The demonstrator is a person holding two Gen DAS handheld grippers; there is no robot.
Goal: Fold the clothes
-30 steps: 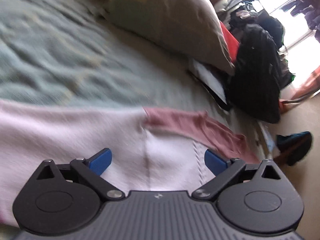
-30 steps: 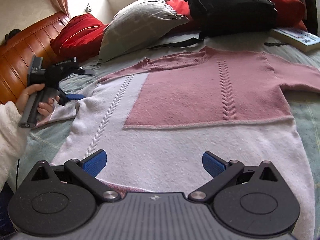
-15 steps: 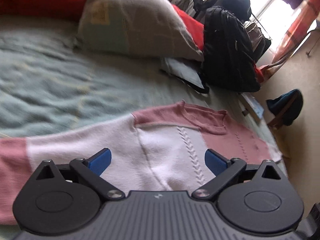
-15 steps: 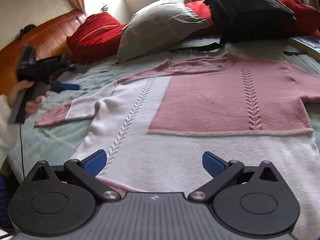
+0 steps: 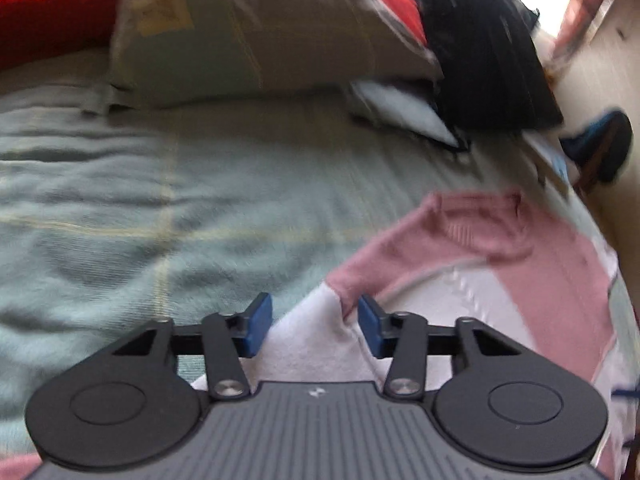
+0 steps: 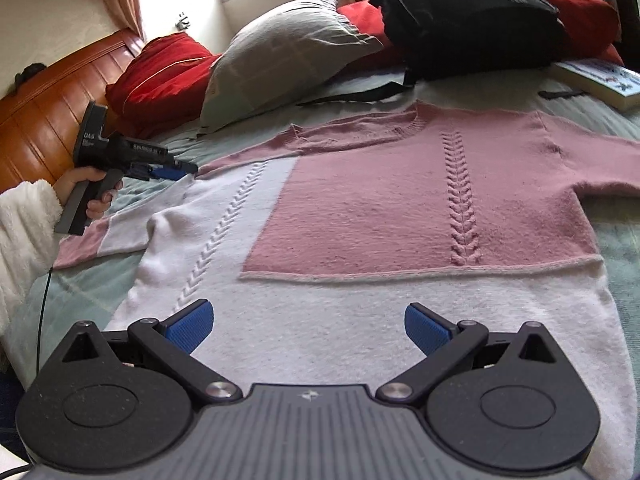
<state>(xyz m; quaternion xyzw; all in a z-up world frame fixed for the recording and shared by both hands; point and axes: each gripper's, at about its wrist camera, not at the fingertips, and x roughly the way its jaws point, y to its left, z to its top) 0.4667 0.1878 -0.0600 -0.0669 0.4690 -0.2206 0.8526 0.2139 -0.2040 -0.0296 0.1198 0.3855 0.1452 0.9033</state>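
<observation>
A soft, floppy pink-and-white knitted sweater [image 6: 400,208] lies flat; the left gripper [image 5: 312,330] is closing around its nine-o'clock shoulder seam, while the right gripper [image 6: 308,326] hovers spread apart, empty.

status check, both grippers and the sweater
Left gripper jaws closing around sweater sleeve fabric. Right gripper open over hem. Sweater flat, unfolded. Backpack beyond collar.

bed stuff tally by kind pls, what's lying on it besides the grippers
pink and white knit sweater: 1
grey square pillow: 1
red cushions: 2
black fabric backpack: 1
flat printed book: 1
Total: 6 things on the pale green blanket.
</observation>
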